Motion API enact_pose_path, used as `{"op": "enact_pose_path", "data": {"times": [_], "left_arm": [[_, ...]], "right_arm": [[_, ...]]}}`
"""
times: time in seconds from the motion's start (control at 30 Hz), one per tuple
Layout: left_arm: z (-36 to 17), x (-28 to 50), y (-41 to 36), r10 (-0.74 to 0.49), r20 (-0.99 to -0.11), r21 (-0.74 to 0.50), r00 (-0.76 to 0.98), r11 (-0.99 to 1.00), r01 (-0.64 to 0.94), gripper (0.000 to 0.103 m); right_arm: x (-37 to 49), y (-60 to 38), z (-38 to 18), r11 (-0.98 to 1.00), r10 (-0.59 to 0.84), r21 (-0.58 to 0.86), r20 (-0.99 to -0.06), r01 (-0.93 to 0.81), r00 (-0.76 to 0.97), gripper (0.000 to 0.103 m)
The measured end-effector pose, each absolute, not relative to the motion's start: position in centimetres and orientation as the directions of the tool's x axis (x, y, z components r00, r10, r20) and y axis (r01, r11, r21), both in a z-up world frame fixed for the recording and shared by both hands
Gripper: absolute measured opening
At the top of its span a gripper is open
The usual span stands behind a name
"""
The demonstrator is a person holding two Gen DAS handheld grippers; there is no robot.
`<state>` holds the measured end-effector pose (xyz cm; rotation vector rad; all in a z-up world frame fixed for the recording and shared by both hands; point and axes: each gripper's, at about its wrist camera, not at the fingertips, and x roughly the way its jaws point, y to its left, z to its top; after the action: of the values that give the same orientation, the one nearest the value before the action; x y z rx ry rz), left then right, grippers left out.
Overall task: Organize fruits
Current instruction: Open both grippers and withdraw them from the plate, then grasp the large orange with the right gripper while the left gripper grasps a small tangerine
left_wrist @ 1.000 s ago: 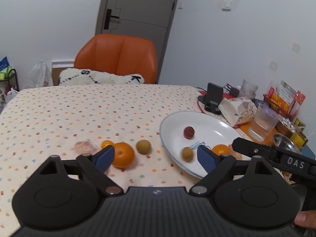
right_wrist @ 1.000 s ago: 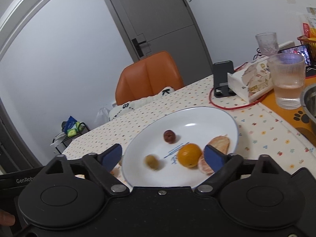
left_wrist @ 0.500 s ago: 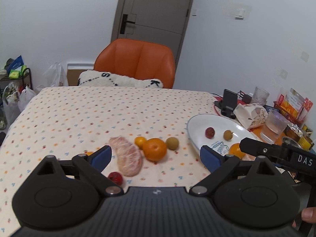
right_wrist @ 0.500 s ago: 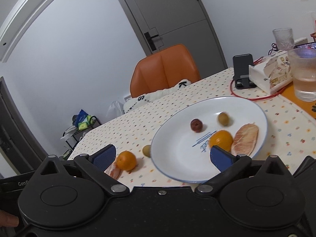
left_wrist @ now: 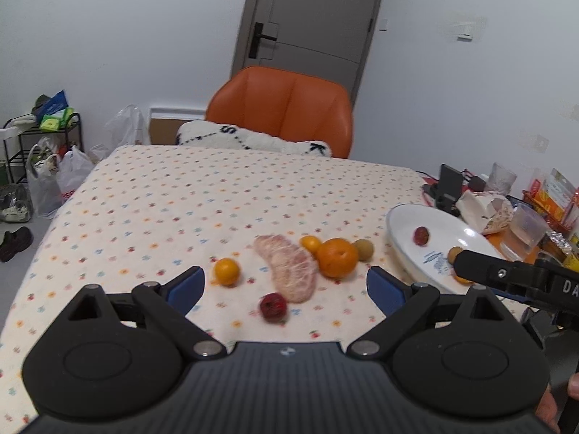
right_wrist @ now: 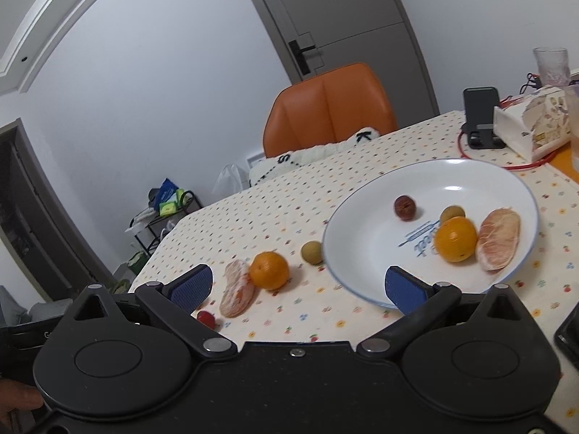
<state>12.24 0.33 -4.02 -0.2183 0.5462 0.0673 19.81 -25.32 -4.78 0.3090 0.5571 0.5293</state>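
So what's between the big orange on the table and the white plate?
A small greenish-brown fruit sits between the big orange and the white plate, clearest in the right wrist view.

Left gripper [left_wrist: 286, 285] is held level and a little above the table, blue-padded fingers [left_wrist: 186, 285] spread wide, nothing between them. Right gripper [right_wrist: 300, 285] sits off to its right, also spread wide and empty. A bit of hand [right_wrist: 18, 403] shows at the frame's lower left edge.
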Motion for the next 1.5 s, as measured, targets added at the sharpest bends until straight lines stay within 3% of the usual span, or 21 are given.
{"op": "enact_pose_path", "data": {"times": [0.27, 0.5, 0.83, 1.5], "left_arm": [[-4.4, 11.3, 2.8, 0.037, -0.518, -0.207, 0.855, 0.964, -0.167, 0.094], [-4.8, 11.1, 4.0, 0.045, -0.515, -0.221, 0.856, 0.958, -0.183, 0.088], [-5.3, 11.8, 5.2, 0.042, -0.524, -0.233, 0.851, 0.954, -0.191, 0.069], [-7.2, 16.3, 5.8, 0.003, -0.573, -0.244, 0.82, 0.954, -0.175, 0.048]], "right_arm": [[19.5, -23.4, -4.8, 0.819, 0.566, 0.401, -0.442, -0.411, 0.696, 0.103], [19.3, -21.5, -4.8, 0.81, 0.584, 0.379, -0.45, -0.448, 0.675, 0.1], [20.3, -19.6, -5.3, 0.799, 0.601, 0.392, -0.492, -0.456, 0.63, 0.077], [24.1, -17.1, -6.3, 0.823, 0.568, 0.351, -0.539, -0.446, 0.623, 0.062]]}}
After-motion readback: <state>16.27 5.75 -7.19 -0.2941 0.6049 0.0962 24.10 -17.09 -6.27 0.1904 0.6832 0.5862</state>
